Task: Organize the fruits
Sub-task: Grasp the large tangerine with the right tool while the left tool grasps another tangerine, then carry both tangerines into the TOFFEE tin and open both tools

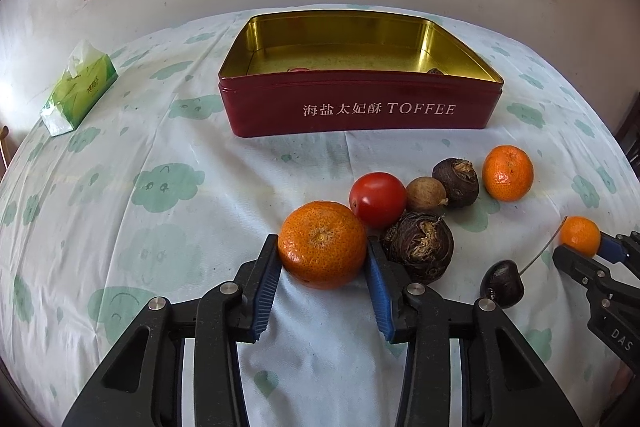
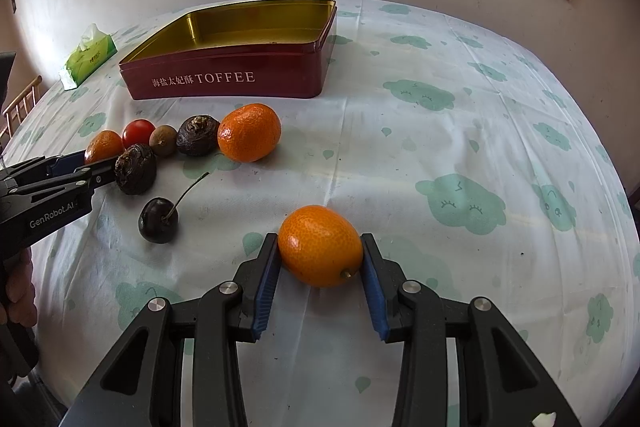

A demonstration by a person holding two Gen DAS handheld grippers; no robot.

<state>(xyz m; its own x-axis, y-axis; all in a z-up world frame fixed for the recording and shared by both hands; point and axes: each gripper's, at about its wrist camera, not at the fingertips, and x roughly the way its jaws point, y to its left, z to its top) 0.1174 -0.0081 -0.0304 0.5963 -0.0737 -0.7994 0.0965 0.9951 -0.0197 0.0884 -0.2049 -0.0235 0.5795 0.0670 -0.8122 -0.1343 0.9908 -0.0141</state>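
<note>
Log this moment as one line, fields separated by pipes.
left gripper: shut on mandarin | right gripper: shut on kumquat | both fruits on cloth | tin: open

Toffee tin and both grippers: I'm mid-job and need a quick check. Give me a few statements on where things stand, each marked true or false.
1. The left gripper has a mandarin between its pads. True.
2. The right gripper has nothing between its fingers. False: its pads press on a kumquat.
3. The toffee tin is lidless, showing its gold inside. True.
4. The tissue pack lies inside the tin. False: it lies on the tablecloth, apart from the tin.
5. The dark cherry with its stem lies on the cloth, in neither gripper. True.
6. The red tomato is in the left gripper. False: it rests on the cloth behind the mandarin.
</note>
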